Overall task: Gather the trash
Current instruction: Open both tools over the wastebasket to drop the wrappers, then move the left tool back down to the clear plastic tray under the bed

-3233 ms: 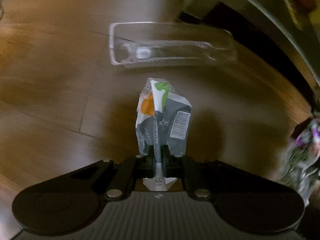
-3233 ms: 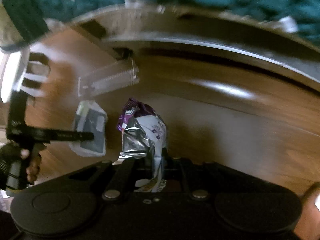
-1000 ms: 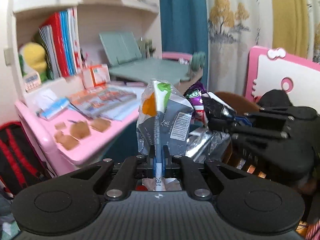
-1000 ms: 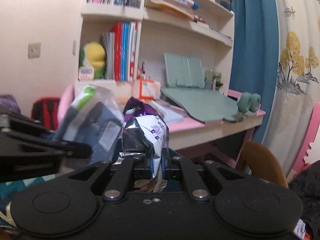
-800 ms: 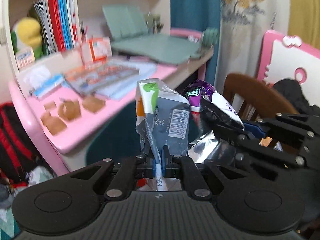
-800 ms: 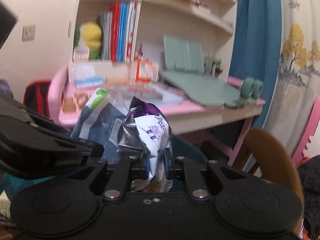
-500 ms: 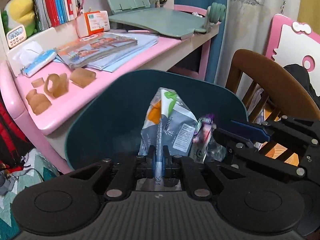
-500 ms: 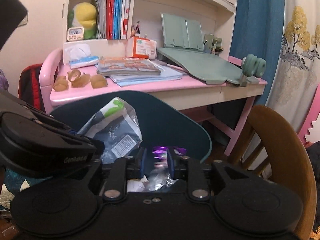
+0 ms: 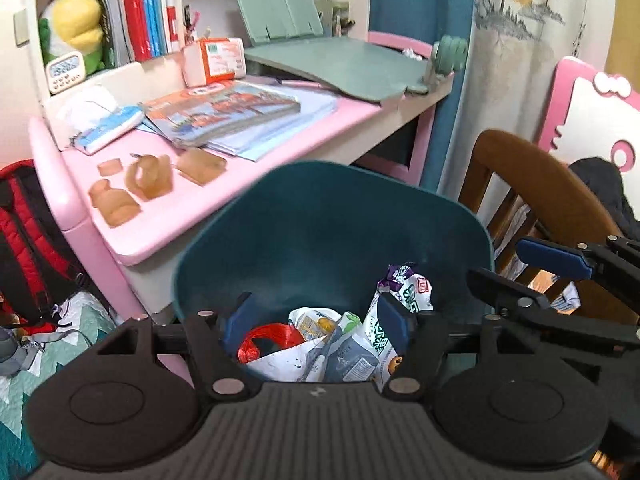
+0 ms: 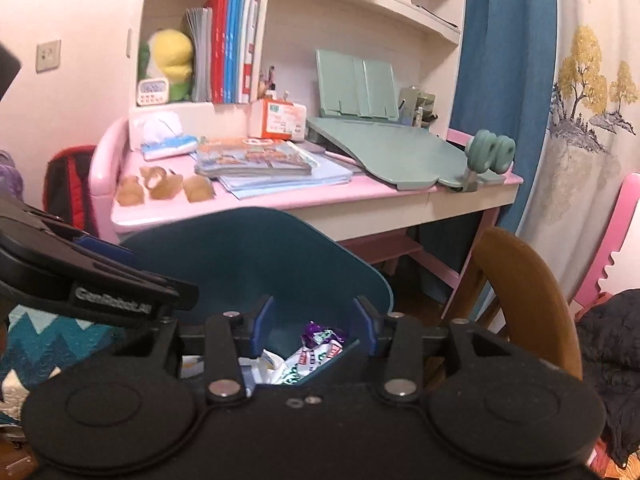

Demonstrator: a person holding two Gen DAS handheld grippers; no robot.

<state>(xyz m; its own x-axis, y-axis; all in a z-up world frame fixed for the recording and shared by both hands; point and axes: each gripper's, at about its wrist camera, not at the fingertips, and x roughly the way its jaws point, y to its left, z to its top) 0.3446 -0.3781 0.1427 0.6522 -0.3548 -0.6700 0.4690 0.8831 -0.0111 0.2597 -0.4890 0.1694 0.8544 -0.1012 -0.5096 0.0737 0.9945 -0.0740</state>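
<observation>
A teal bin (image 9: 332,236) with its lid raised stands just ahead of both grippers. Several wrappers lie inside it: the grey carton (image 9: 348,356), a purple and white wrapper (image 9: 404,292) and red plastic (image 9: 268,340). My left gripper (image 9: 316,320) is open and empty right above the bin's mouth. My right gripper (image 10: 312,330) is open and empty too, over the same bin (image 10: 256,264), with the purple wrapper (image 10: 320,338) below it. The right gripper also shows at the right of the left wrist view (image 9: 560,280).
A pink desk (image 9: 168,208) with books, a tissue pack and brown figures stands behind the bin. A wooden chair (image 9: 540,184) is at the right. A red backpack (image 9: 24,232) and a patterned blanket lie at the left.
Both grippers have opened. The grey carton has dropped from the left one and the purple wrapper from the right one into the bin. Both grippers tilted slightly down toward the bin.
</observation>
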